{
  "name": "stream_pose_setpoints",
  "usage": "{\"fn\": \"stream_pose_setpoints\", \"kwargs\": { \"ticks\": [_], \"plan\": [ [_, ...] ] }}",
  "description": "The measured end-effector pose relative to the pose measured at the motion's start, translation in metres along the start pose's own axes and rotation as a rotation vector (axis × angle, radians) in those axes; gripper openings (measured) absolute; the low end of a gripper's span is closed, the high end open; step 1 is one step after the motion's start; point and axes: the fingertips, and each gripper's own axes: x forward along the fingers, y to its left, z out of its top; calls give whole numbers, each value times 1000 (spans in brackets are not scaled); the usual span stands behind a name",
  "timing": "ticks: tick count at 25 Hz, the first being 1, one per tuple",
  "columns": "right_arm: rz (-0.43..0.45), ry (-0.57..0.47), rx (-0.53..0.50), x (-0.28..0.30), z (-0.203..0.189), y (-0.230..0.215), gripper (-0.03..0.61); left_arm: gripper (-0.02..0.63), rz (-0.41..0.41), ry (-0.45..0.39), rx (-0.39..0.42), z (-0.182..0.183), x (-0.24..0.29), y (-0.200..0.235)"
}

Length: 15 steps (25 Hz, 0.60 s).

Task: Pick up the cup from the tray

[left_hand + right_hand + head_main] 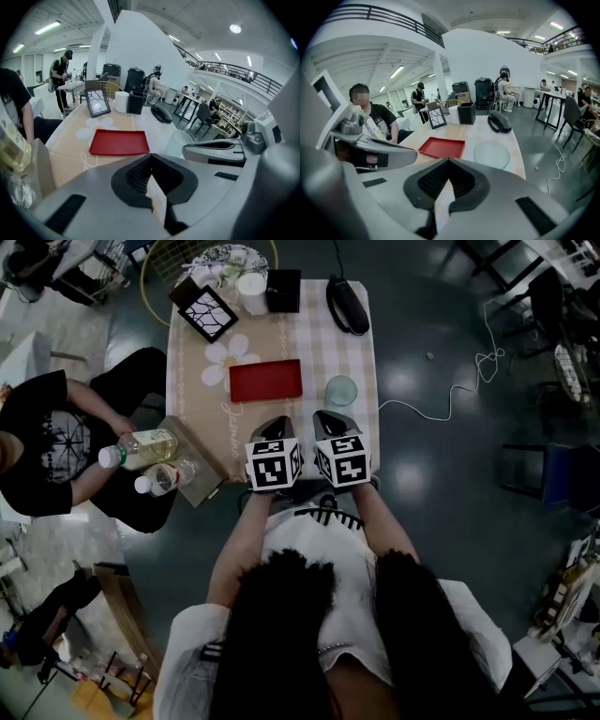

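Clear glass cup (341, 390) upright on checkered surface (349, 348), just right of flat red rectangular tray (265, 380); left gripper (272, 426) and right gripper (329, 418) closed, empty, at near edge

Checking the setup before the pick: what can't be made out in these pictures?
- Cup: contents, too small in the head view; partly behind the right hand-held gripper in the left gripper view.
- Table near edge: under the left hand-held gripper and the right one, head view.
- Bottles: blurred at the left gripper view's edge.
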Motion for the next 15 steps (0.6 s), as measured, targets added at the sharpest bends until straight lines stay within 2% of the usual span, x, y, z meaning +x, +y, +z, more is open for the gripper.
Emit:
{"fn": "stream_pose_setpoints", "kwargs": {
  "ticks": [6,15],
  "plan": [
    [0,16,5,3,-6,1,6,5,38,5,-7,-8,0,10],
    [-11,27,-9,-1,-10,3,6,5,26,19,-13,-16,-1,5]
  ]
}}
